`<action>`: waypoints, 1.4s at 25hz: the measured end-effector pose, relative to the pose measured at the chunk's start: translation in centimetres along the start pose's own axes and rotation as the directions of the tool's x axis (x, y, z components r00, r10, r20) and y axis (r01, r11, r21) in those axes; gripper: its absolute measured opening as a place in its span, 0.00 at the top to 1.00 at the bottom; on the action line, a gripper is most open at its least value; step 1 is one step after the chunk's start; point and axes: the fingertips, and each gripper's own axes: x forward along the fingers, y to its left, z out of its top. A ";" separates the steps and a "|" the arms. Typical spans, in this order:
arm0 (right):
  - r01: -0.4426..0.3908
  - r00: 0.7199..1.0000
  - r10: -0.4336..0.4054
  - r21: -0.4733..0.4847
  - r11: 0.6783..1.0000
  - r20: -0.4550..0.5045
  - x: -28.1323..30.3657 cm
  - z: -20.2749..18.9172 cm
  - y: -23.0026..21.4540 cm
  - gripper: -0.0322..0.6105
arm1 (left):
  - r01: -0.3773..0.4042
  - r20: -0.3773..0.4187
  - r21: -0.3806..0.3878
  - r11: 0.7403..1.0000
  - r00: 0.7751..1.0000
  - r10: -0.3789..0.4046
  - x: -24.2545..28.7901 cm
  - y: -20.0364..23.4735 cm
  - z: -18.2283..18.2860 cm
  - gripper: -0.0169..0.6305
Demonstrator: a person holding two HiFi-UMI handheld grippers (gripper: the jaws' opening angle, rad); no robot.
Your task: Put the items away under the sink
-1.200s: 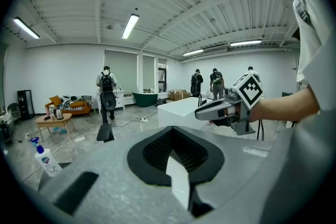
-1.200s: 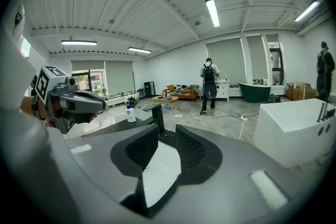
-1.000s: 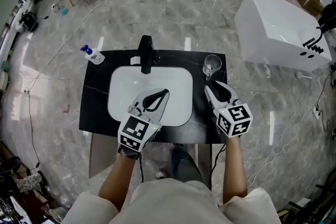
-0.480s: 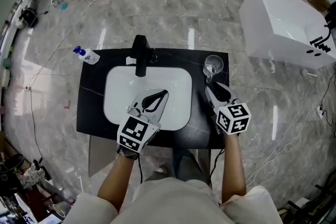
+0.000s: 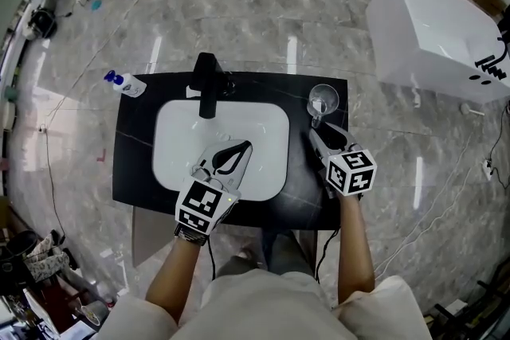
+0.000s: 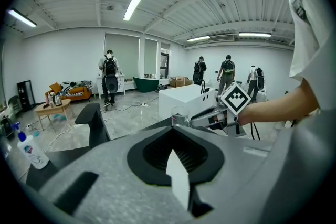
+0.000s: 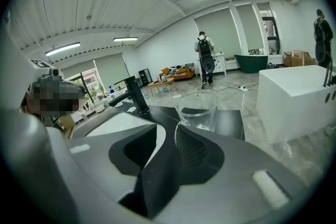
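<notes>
nothing put away yet: glass cup [image 5: 323, 101] sits upper right on the counter [image 5: 135, 171], spray bottle [image 5: 123, 84] upper left; right gripper [image 5: 313, 133] just below cup, jaws just opening, empty; left gripper [image 5: 248, 144] tips together, empty.

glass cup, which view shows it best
The right gripper view: the glass cup stands large just beyond its jaws. The head view shows it small from above; the left gripper view, small and far.
</notes>
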 end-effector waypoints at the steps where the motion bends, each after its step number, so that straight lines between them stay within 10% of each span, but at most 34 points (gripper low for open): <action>1: -0.002 1.000 0.002 0.000 1.000 -0.005 0.4 -0.2 -0.2 0.74 | 0.004 -0.002 0.003 1.000 1.000 -0.004 0.2 0.0 -0.1 0.97; 35: -0.032 0.998 0.035 0.060 0.998 -0.048 5.4 -1.8 -1.6 0.81 | -0.013 -0.036 -0.062 0.998 0.999 0.011 -0.3 1.1 -2.5 0.97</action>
